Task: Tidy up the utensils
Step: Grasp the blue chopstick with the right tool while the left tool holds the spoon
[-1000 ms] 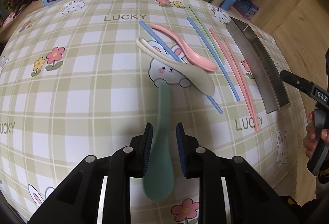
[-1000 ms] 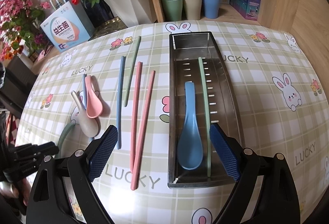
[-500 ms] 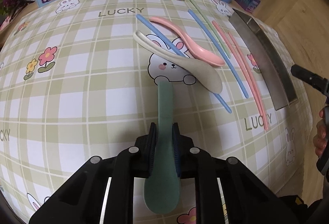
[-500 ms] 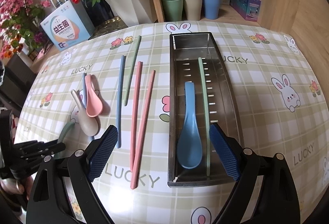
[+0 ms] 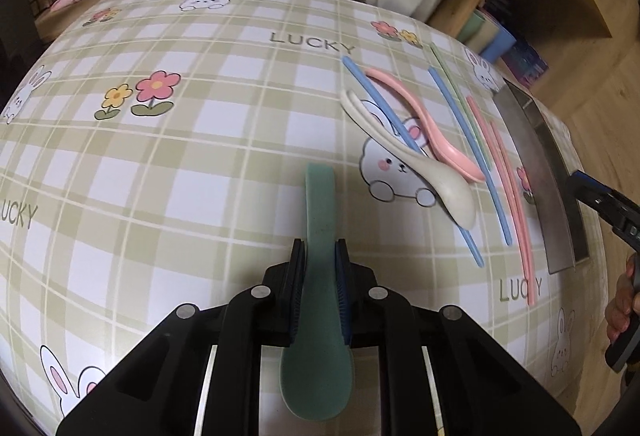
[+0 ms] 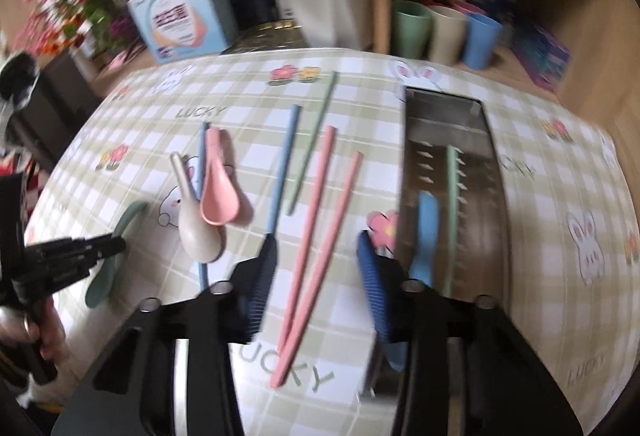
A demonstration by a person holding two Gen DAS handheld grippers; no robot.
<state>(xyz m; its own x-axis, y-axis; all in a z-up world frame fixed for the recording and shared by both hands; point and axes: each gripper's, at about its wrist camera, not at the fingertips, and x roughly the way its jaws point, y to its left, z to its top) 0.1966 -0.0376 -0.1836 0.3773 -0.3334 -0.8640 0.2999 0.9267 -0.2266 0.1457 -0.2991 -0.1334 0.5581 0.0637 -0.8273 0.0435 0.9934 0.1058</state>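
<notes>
Green spoon (image 5: 320, 276) now pinched in the left gripper (image 5: 320, 294), lifted off the tablecloth (image 5: 192, 172).

A second ago lying loose between open fingers; now clamped at the neck, bowl toward the camera, handle tip near the cream spoon (image 5: 416, 164). Ready, most likely, for carrying to the metal tray (image 6: 486, 172), already holding a blue spoon (image 6: 425, 236) and a green chopstick (image 6: 454, 212). Right gripper (image 6: 316, 268) spread, holding nothing, swung left over the pink chopsticks (image 6: 316, 232), perhaps the next pick.

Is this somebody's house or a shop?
Most likely a home dining corner: a green checked bunny tablecloth, a white pot of red flowers, and pastel cups on a wooden shelf.
</notes>
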